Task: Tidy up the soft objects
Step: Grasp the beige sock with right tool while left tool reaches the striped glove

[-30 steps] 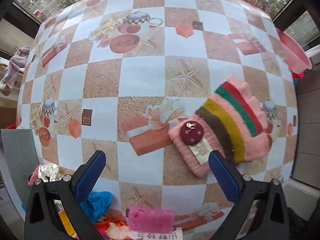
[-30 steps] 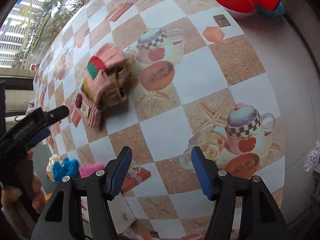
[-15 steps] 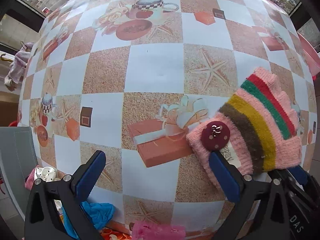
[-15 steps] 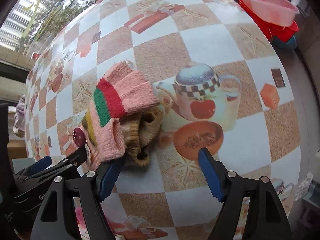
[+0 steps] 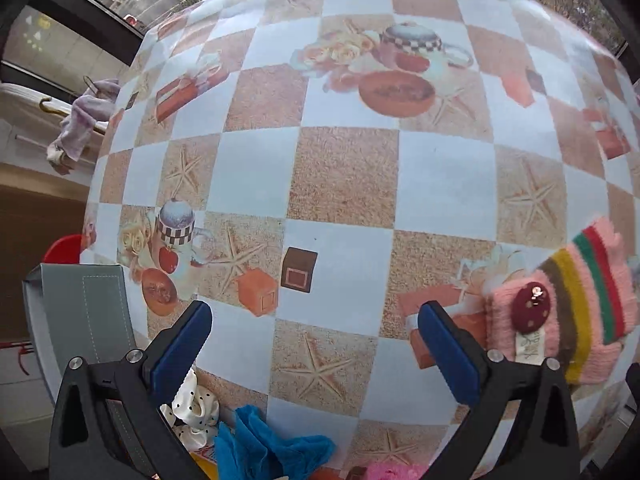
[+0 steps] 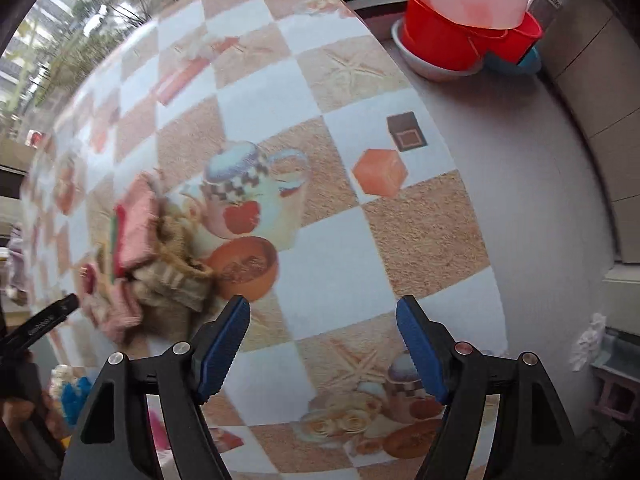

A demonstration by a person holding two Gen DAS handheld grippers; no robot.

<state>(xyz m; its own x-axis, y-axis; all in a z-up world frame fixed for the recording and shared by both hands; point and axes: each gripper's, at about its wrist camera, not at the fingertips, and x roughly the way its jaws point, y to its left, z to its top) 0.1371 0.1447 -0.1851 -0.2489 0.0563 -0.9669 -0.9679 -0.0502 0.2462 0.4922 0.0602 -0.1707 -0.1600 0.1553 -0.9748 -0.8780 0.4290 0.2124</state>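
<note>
A pink knitted glove (image 5: 572,316) with yellow, green and red stripes and a dark red button lies flat on the checkered tablecloth (image 5: 348,176), at the right edge of the left wrist view. My left gripper (image 5: 316,340) is open and empty, to the left of it. In the right wrist view the glove (image 6: 132,240) is blurred at the left, with a brownish knitted piece (image 6: 176,280) against it. My right gripper (image 6: 324,344) is open and empty, to the right of the pile.
A blue cloth (image 5: 264,444), a white dotted cloth (image 5: 196,412) and a pink soft item (image 5: 392,472) lie at the table's near edge. A grey box (image 5: 80,320) stands at the left. Stacked red and pink basins (image 6: 468,20) sit beyond the table's right end.
My left gripper has swung left, so the glove has slid to the right edge of its view. My right gripper has swung right, away from the glove, with motion blur.
</note>
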